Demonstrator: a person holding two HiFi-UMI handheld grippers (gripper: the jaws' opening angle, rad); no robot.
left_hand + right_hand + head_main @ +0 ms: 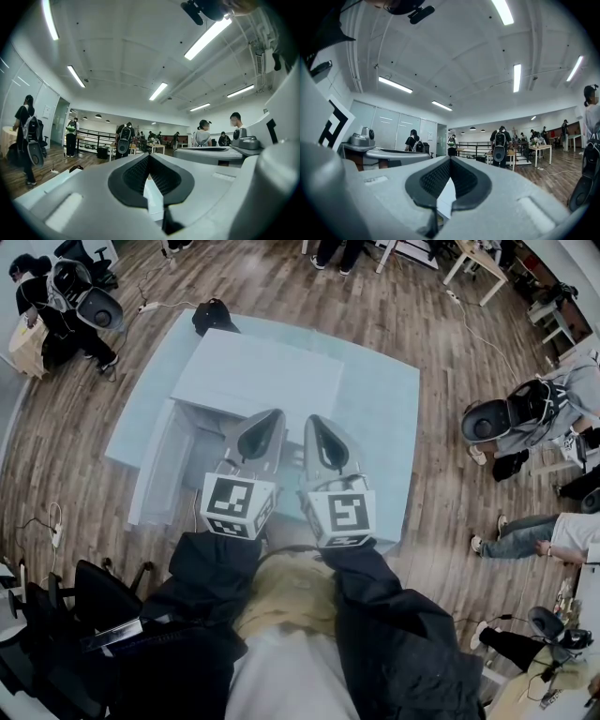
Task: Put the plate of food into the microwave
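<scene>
Both tongs are pinched fully closed with nothing in them: left gripper (274, 416) (149, 155) and right gripper (312, 420) (451, 159) sit side by side over the table's (384, 418) near edge. The white microwave (258, 371) sits toward the far-left corner, long side along the far edge. Can't tell which way its front faces or where the plate is.

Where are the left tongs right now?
Head view, centre-left: the left tongs, shut, hang over the pale table beside the right tongs, tips at the near edge of the white box.
</scene>
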